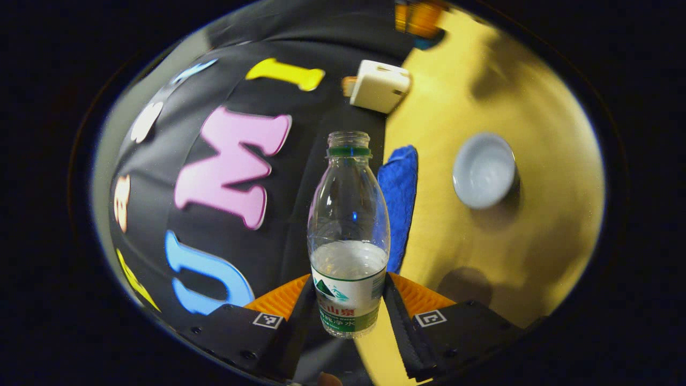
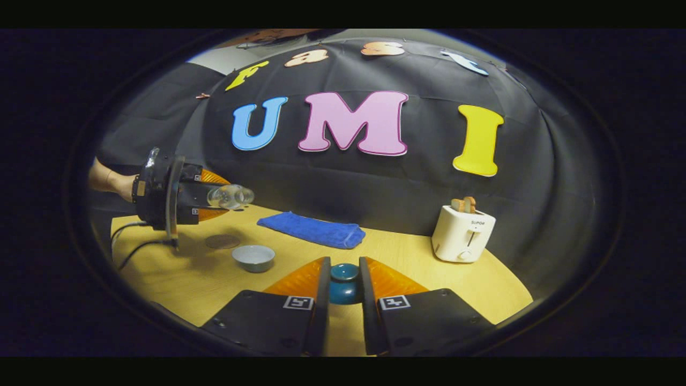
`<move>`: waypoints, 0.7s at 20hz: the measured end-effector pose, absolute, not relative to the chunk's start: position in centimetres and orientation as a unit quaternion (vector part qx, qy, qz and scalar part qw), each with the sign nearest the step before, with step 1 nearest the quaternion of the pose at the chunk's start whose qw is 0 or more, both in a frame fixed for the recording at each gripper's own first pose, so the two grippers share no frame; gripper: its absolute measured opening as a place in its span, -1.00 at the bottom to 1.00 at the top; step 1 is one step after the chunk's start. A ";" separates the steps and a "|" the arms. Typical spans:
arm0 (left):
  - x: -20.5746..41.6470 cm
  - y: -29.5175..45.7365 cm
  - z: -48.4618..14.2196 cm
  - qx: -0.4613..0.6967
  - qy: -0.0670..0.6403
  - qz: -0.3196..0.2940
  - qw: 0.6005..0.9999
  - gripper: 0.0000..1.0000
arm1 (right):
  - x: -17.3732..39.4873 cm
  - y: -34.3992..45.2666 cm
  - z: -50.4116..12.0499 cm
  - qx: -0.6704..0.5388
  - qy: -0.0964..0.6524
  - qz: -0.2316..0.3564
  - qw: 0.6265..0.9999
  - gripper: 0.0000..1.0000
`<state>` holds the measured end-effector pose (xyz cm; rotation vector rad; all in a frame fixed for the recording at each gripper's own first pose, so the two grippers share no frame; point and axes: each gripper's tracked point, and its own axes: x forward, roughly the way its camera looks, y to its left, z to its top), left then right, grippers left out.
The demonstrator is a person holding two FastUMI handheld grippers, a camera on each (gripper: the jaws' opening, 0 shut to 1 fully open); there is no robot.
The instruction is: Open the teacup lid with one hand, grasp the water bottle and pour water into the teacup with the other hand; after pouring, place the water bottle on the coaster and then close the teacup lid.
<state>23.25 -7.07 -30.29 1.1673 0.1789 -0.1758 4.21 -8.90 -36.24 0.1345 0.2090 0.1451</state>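
Note:
My left gripper (image 1: 348, 289) is shut on the lower body of a clear, uncapped water bottle (image 1: 348, 214) that is partly full. In the right gripper view that left gripper (image 2: 214, 196) holds the bottle (image 2: 230, 196) tipped on its side above the table, mouth pointing right, over and slightly behind the open grey-blue teacup (image 2: 253, 257). No stream of water is visible. The teacup (image 1: 485, 170) lies ahead and to the right in the left gripper view. My right gripper (image 2: 344, 262) is shut on the teal teacup lid (image 2: 344, 287). A round brown coaster (image 2: 222, 241) lies just behind-left of the cup.
A folded blue cloth (image 2: 313, 229) lies at the back of the wooden table (image 2: 407, 262), and a white toaster (image 2: 463, 233) with bread in it stands at the right. A person's hand (image 2: 110, 182) holds the left gripper, and cables (image 2: 134, 244) trail across the table's left edge.

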 end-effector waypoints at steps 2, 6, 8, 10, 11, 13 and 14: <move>23.7 -7.1 -30.4 0.431 0.109 -0.080 0.892 0.48 | 4.6 -8.3 -35.8 0.066 0.102 0.075 0.990 -0.31; 24.0 -7.1 -30.2 0.232 0.106 -0.066 0.965 0.48 | 5.5 -7.2 -35.1 0.067 0.098 0.080 0.990 -0.31; 24.0 -7.3 -30.0 0.137 0.104 -0.074 0.982 0.48 | 6.0 -6.7 -35.0 0.068 0.097 0.081 0.990 -0.31; 24.6 -6.7 -30.1 0.053 0.103 -0.075 0.990 0.48 | 6.3 -6.1 -34.8 0.068 0.097 0.082 0.990 -0.41; 24.7 -6.5 -30.5 0.019 0.106 -0.072 0.992 0.48 | 6.4 -5.9 -34.7 0.066 0.097 0.083 0.990 -0.41; 24.7 -5.3 -31.6 -0.031 0.105 -0.060 0.992 0.49 | 6.7 -5.4 -34.5 0.061 0.097 0.085 0.990 -0.31; 24.8 -4.7 -32.0 -0.051 0.101 -0.054 0.992 0.49 | 6.7 -5.2 -34.5 0.058 0.097 0.085 0.990 -0.31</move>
